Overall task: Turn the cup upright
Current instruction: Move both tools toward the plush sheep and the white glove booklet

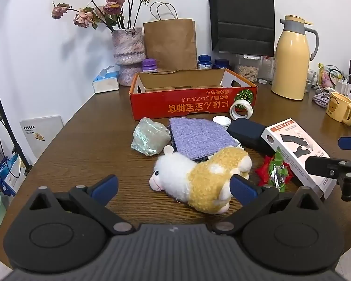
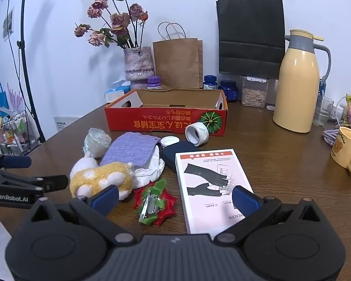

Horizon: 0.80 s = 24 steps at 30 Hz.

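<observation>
A cardboard box (image 2: 166,117) is set across the middle of the table (image 2: 280,164), with a vase (image 2: 139,64) and two paper bags (image 2: 179,63) ranged behind it against the wall. A tape roll (image 2: 196,134) is leant against the box's front right corner. Before the box, a knitted cloth (image 2: 131,149) is laid, with a plush toy (image 2: 100,180) in front of it. To the right of the toy a flat carton (image 2: 213,182) is placed. A jug (image 2: 299,84) is stood at the right rear, and a cup (image 2: 347,149) is seen upright at the right edge, nearer than the jug.
</observation>
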Each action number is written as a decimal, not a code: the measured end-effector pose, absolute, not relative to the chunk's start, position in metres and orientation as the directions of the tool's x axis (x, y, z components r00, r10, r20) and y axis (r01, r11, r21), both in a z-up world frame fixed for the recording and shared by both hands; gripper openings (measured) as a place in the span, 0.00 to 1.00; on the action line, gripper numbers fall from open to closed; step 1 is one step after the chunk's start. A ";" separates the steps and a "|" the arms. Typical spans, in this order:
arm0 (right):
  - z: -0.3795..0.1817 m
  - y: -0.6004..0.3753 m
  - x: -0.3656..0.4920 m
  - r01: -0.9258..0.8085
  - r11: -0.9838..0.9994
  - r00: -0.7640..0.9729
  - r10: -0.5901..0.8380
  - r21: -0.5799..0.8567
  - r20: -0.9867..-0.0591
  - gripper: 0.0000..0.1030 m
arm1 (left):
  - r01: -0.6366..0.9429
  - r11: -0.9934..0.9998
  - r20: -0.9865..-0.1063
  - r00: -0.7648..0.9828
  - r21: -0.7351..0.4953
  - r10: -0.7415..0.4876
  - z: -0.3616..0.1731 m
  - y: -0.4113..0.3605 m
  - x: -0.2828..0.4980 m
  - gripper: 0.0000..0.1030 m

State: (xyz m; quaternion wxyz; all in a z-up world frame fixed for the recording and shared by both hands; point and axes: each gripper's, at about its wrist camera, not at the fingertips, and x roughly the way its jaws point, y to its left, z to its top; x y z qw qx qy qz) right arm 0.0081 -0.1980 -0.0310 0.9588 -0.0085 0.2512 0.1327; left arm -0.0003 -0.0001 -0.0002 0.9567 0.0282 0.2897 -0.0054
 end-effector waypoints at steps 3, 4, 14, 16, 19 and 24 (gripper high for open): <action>-0.031 -0.198 0.008 -0.259 0.964 0.837 0.250 0.050 -0.487 1.00 | 0.027 0.998 -0.560 0.829 0.048 0.004 0.000 0.001 0.000 1.00; -0.031 -0.198 0.009 -0.260 0.964 0.836 0.252 0.052 -0.487 1.00 | 0.028 0.999 -0.561 0.828 0.047 0.004 0.004 -0.002 0.000 1.00; -0.031 -0.197 0.009 -0.263 0.964 0.835 0.253 0.051 -0.489 1.00 | 0.034 0.998 -0.561 0.828 0.055 0.002 0.006 -0.001 -0.002 1.00; -0.031 -0.198 0.009 -0.263 0.963 0.834 0.254 0.052 -0.489 1.00 | 0.036 0.998 -0.559 0.829 0.057 0.002 0.005 -0.001 -0.002 1.00; -0.031 -0.198 0.009 -0.264 0.963 0.834 0.255 0.052 -0.489 1.00 | 0.036 0.998 -0.558 0.830 0.056 0.002 0.004 -0.001 -0.002 1.00; -0.031 -0.197 0.009 -0.263 0.963 0.834 0.254 0.053 -0.490 1.00 | 0.037 0.998 -0.558 0.830 0.056 0.001 0.004 -0.001 -0.002 1.00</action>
